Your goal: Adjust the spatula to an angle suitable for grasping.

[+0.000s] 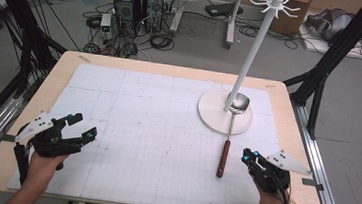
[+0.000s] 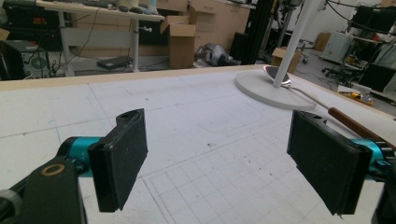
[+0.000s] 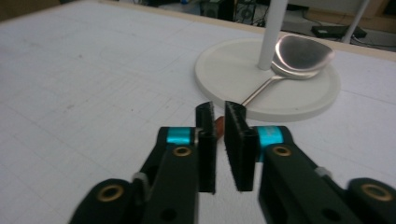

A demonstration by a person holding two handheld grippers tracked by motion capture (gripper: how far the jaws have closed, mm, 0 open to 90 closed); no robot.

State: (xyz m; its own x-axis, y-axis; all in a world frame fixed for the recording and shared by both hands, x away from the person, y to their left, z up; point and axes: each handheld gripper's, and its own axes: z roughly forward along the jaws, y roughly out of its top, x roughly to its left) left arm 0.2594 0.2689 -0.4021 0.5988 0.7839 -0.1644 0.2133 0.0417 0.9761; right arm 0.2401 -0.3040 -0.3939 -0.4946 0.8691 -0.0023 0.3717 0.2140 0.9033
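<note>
A metal spoon (image 1: 228, 136) with a reddish-brown wooden handle lies on the white mat, its bowl (image 3: 301, 53) resting on the round white base (image 1: 213, 112) of a tall hook stand (image 1: 255, 49). My right gripper (image 1: 247, 156) sits just right of the handle's near end, jaws nearly together with nothing between them; in the right gripper view (image 3: 220, 110) the handle tip peeks through the narrow gap beyond them. My left gripper (image 1: 82, 125) rests at the mat's left side, jaws wide open and empty (image 2: 219, 158). The spoon (image 2: 345, 121) lies far off to its right.
The white gridded mat (image 1: 151, 129) covers most of the wooden table (image 1: 61, 70). The stand's hooks (image 1: 277, 3) are high above the table. Black frame posts (image 1: 322, 70) flank the table; computers and cables lie on the floor behind.
</note>
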